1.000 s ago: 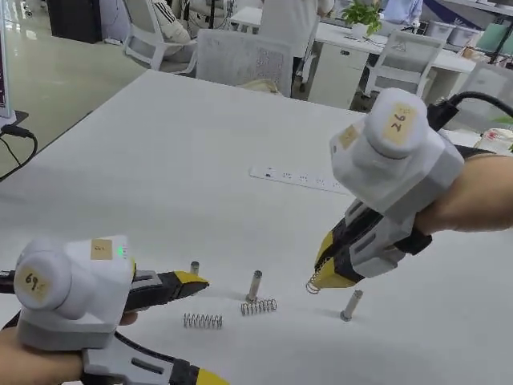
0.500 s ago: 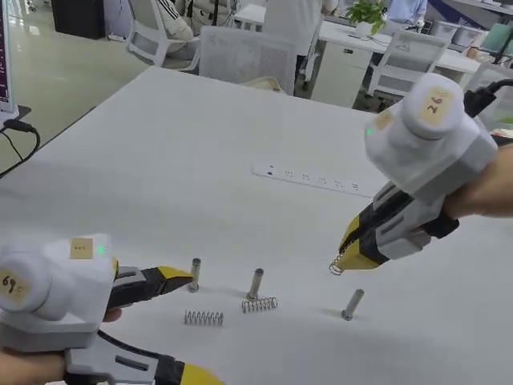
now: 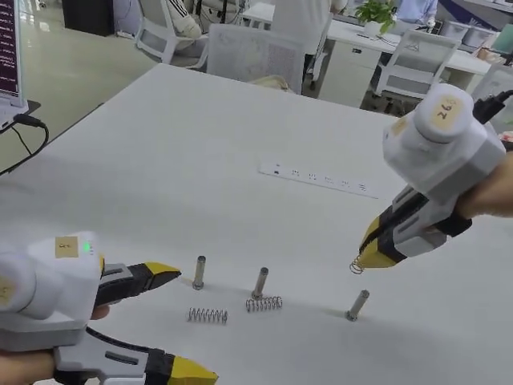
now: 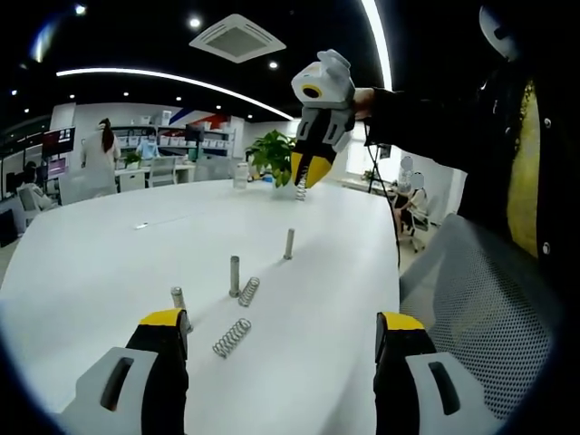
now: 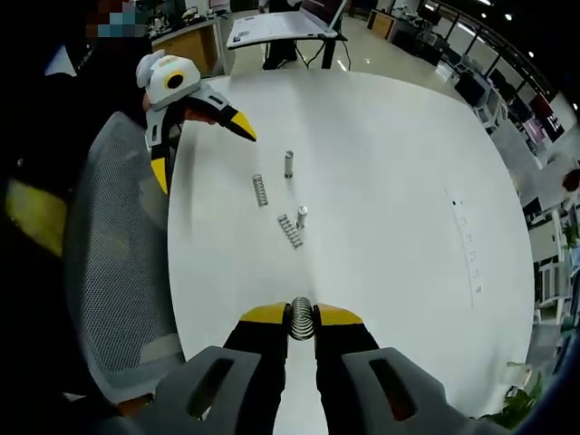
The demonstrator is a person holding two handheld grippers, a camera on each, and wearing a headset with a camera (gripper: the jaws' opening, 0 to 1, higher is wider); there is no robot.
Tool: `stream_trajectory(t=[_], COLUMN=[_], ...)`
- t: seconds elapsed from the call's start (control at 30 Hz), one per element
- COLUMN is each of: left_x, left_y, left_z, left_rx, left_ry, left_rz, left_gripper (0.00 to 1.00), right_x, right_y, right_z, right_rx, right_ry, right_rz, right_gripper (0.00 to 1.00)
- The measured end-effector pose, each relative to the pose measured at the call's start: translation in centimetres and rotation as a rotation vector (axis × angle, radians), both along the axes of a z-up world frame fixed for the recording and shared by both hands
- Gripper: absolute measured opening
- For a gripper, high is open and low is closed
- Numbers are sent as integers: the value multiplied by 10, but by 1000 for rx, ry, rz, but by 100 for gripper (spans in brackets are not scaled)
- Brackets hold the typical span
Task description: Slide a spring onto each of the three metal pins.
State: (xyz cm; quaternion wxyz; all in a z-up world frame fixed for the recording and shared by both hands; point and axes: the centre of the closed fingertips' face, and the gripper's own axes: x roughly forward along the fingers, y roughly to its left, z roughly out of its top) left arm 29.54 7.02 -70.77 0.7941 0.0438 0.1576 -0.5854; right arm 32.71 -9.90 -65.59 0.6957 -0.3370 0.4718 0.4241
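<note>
- While the right gripper (image 3: 370, 258) hangs above the counter (image 3: 200, 160) with its jaws pinching a spring (image 5: 301, 319), the step in hand looks to be threading that spring onto the right pin (image 3: 357, 305), which stands bare on the counter just below the jaws in the head view
- Part of the coil pokes out past the yellow tips, so the free end should meet the pin first; line the coil's axis up with the pin's, come straight down so the pin's top enters the bore, and ease the grip only once several turns are over it
- A light pinch is best, since a hard squeeze would likely flatten the coil and close its bore
- The left gripper (image 4: 281, 322) sits low over the counter near the left pin (image 3: 199, 273), its jaws spread wide and holding nothing; it could steady a pin if one wobbles
- The left pin and the middle pin (image 3: 260, 283) are bare too, so by my reading none of the three is done
- Two loose springs lie flat on the counter: one (image 3: 264, 303) just beside the foot of the middle pin, the other (image 3: 208, 315) between the left and middle pins, nearer the person
- A white power strip (image 3: 318, 178) lies well apart behind the pins, and office chairs (image 3: 256, 52) stand beyond the far edge
- Nothing lies between the held spring and the right pin; the risk is a sideways brush that tips the pin if it stands free
</note>
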Motion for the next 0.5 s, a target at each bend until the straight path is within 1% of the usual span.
stream_trajectory(t=[0.23,0.37,0.43,0.5], left_x=[2,3,4,4], left_y=[4,5,5,6], left_z=[-3,-2,-2,-2], left_rx=[3,3,3,3], left_ry=[3,3,2,3], left_rz=[15,19,21,22], left_gripper=[82,82,82,82], right_x=[5,7,8,9], right_y=[-15,-21,-27,-30], right_z=[-10,-15,-20,-24], right_rx=[-29,-31,-48,-48], right_ry=[23,38,43,51], right_rz=[-26,-42,-51,-58], right_gripper=[8,8,8,8])
